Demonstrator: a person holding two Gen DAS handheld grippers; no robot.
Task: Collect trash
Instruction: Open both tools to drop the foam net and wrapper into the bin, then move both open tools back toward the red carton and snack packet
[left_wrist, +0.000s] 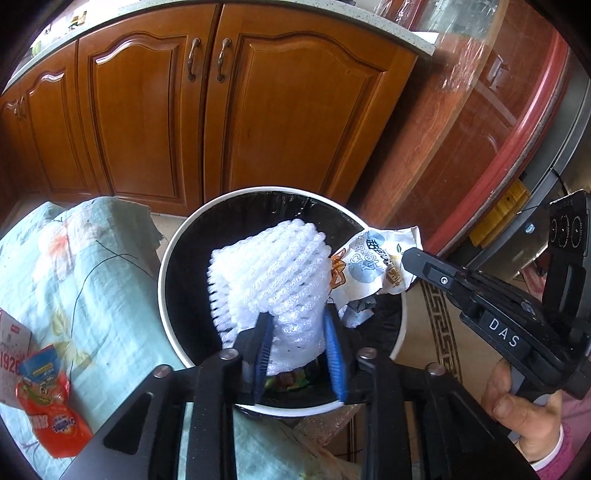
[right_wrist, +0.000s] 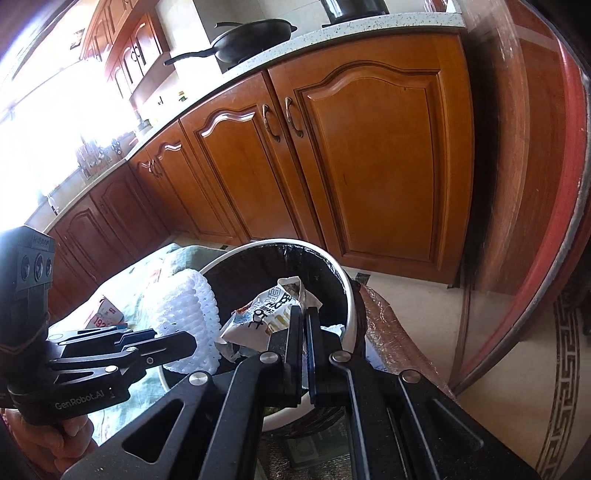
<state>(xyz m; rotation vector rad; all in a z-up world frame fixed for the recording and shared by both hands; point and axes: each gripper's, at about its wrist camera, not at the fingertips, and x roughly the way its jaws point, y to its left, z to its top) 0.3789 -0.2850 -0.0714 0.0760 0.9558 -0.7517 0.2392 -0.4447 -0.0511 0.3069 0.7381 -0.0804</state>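
A white round trash bin (left_wrist: 168, 266) with a black liner stands on the floor by the cabinets; it also shows in the right wrist view (right_wrist: 351, 295). My left gripper (left_wrist: 297, 325) is shut on a white foam fruit net (left_wrist: 273, 273), held over the bin's mouth; the net also shows in the right wrist view (right_wrist: 184, 314). My right gripper (right_wrist: 304, 317) is shut on a crumpled white snack wrapper (right_wrist: 266, 310), also over the bin. In the left wrist view the wrapper (left_wrist: 369, 266) hangs at the bin's right rim from the right gripper (left_wrist: 410, 258).
A red-orange snack pouch (left_wrist: 51, 402) and a printed paper (left_wrist: 11, 350) lie on a pale green floral cloth (left_wrist: 92, 295) left of the bin. Wooden cabinet doors (left_wrist: 221, 122) stand behind. A red-rimmed round table (left_wrist: 517, 140) is on the right.
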